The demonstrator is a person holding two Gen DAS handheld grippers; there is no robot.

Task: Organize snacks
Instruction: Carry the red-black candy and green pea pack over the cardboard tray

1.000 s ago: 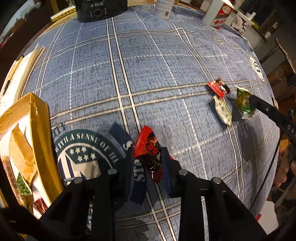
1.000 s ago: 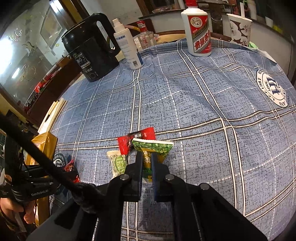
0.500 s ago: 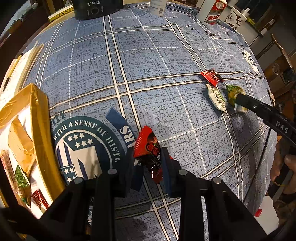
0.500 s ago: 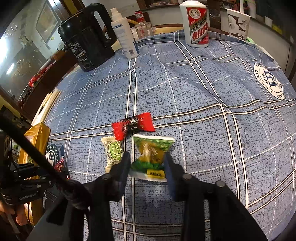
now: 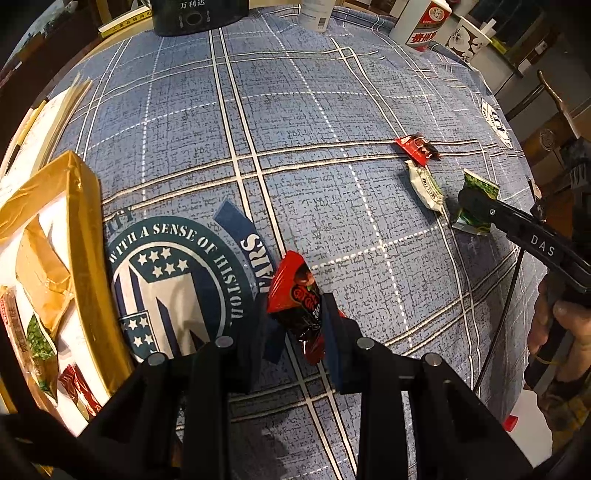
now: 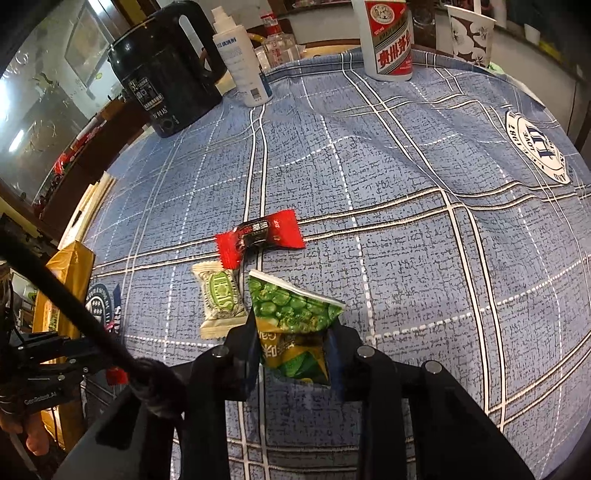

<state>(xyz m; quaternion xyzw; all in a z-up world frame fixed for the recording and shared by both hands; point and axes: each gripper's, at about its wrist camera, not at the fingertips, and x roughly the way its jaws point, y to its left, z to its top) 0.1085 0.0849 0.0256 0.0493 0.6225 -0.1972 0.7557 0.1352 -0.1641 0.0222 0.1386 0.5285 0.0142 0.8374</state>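
Observation:
My left gripper (image 5: 297, 325) is shut on a red and black snack packet (image 5: 297, 299), held above the blue plaid tablecloth to the right of a gold-edged box (image 5: 79, 236). My right gripper (image 6: 293, 341) is shut on a green pea snack packet (image 6: 291, 317), lifted just off the cloth; it also shows in the left wrist view (image 5: 476, 206). A red candy packet (image 6: 258, 238) and a white and green candy packet (image 6: 219, 301) lie on the cloth just beyond it.
The gold-edged box at the left holds several snack packets (image 5: 40, 339). A black kettle (image 6: 166, 70), a white spray bottle (image 6: 240, 59), a white and red liquor bottle (image 6: 388, 37) and a paper cup (image 6: 471, 35) stand along the far edge.
My right gripper opened, then closed again on the green pea packet and raised it slightly. My left gripper kept hold of the red packet and shifted slightly over the cloth.

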